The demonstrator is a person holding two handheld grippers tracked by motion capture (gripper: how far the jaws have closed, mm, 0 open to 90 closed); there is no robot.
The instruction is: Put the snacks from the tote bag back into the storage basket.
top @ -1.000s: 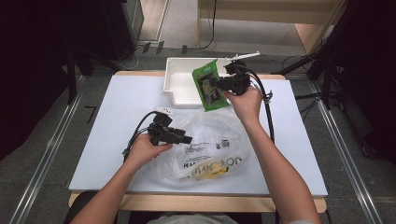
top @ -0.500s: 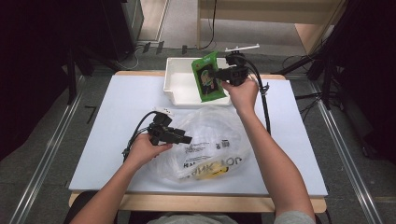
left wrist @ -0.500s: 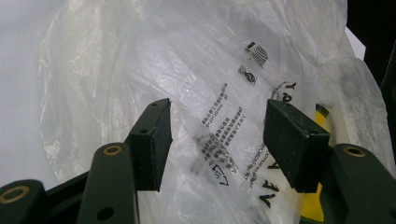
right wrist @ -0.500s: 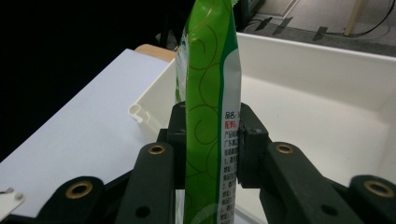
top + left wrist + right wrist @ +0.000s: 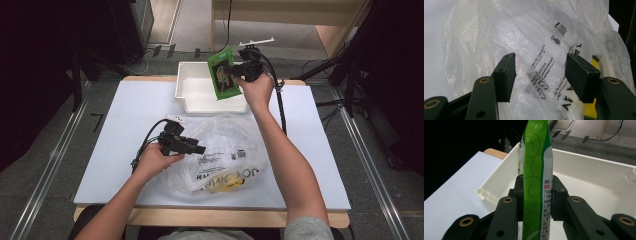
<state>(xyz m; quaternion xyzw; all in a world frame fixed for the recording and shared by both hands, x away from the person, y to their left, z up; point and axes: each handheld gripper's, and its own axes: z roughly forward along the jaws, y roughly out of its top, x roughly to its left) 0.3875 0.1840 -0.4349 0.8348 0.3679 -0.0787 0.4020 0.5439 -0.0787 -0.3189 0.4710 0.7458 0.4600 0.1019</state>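
The jaws of the right gripper (image 5: pixel 535 195) are clenched on a green snack packet (image 5: pixel 536 170), their pads pressing both flat faces, while the jaws of the left gripper (image 5: pixel 540 73) stand apart with only the plastic bag (image 5: pixel 536 37) beyond them, nothing pinched. In the high view the right arm stretches forward, nearly straight, so the right gripper (image 5: pixel 235 70) hangs the green snack packet (image 5: pixel 222 74) over the far right part of the white tray (image 5: pixel 190 95). The left forearm lies bent and low, the left gripper (image 5: pixel 197 148) pointing right at the near left edge of the plastic bag (image 5: pixel 235 145) on the table (image 5: pixel 125 125). The right gripper view adds printed text on the packet's back; the left gripper view adds something yellow inside the bag.
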